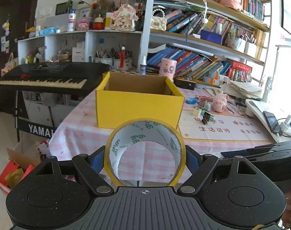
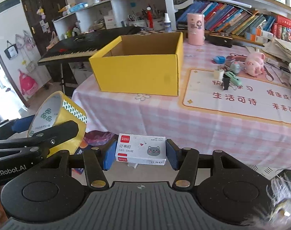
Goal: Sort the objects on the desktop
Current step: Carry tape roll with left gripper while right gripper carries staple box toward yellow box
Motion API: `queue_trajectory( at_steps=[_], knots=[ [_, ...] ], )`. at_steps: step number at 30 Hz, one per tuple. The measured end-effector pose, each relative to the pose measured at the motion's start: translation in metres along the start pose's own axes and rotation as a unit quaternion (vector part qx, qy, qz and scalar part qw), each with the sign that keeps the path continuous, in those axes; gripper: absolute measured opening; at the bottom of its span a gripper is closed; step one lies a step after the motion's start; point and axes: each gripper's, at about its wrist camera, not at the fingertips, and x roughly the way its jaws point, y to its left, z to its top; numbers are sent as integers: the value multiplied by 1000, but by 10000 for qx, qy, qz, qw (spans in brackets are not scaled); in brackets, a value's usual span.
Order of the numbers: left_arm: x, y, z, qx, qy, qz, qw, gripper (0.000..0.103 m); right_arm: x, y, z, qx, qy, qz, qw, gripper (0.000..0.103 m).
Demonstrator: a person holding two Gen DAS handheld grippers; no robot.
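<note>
I'm carrying both loads toward the yellow box [image 2: 139, 65]: left gripper [image 1: 145, 157] jaws clamping the tape roll [image 1: 145, 151], right gripper [image 2: 140, 151] jaws squeezing the staple box [image 2: 140, 150], both short of the counter [image 2: 145, 113].

left gripper [image 1: 145, 158] fingers clamped on tape roll [image 1: 145, 151] | right gripper [image 2: 140, 151] fingers pinching staple box [image 2: 140, 149] | both side by side

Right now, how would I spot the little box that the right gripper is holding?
Find the yellow box on the pink checked table; nearer the camera, the right gripper clamps a staple box between its blue pads. It is small and white, with a red label and a grey cat face, unlike the round tape roll on its left.
</note>
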Motion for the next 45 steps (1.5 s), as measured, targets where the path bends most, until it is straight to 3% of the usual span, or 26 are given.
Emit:
queue_trajectory(
  at_steps=[16,39,45],
  knots=[
    [-6,27,2,-191,-47,368,9991,83,13,32,9,-334,-3,415,9986,52],
    [8,22,13,-60,-38,-75,9999,83,8,31,8,-319,-165,199,9992,52],
    [15,21,20,-120,-126,-104,9998,83,5,31,15,-506,-417,82,9978,52]
  ],
)
